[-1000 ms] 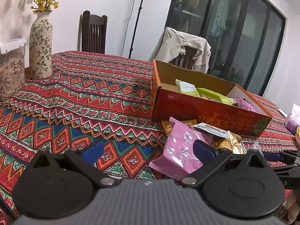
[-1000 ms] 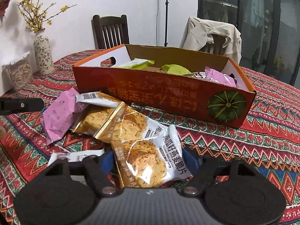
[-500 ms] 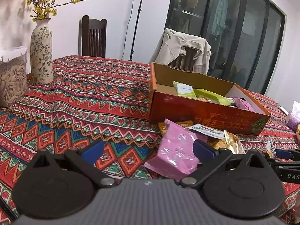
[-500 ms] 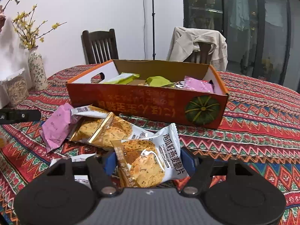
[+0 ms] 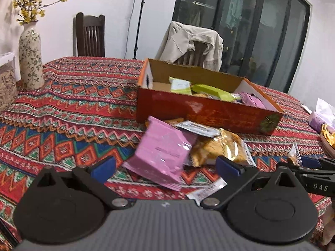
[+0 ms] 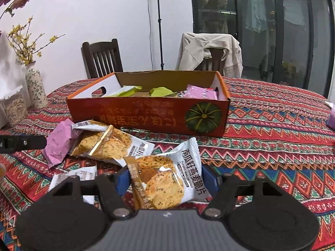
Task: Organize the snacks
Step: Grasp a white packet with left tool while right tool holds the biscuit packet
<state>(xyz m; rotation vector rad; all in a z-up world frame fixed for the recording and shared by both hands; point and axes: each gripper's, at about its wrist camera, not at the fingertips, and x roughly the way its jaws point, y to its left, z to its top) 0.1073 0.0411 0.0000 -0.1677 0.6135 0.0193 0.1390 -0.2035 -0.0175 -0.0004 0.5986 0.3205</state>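
An orange cardboard box (image 6: 146,113) (image 5: 209,113) stands on the patterned tablecloth and holds green and pink snack packets. My right gripper (image 6: 165,181) is shut on a white and gold oat-crisp packet (image 6: 165,179), lifted above the table in front of the box. More crisp packets (image 6: 113,144) and a pink packet (image 6: 58,144) lie on the cloth left of it. My left gripper (image 5: 165,167) is open and empty, its blue pads either side of the pink packet (image 5: 161,152), with gold crisp packets (image 5: 219,148) beside it.
A flowered vase (image 5: 30,56) and a clear jar of snacks (image 5: 6,87) stand at the far left. Two wooden chairs (image 6: 100,58) are behind the table, one with a jacket (image 6: 209,50). A tissue pack (image 5: 322,115) sits at the right edge.
My right gripper has risen with the oat-crisp packet and drawn back from the box. My left gripper has lifted and shifted, so the pink packet now sits between its pads.
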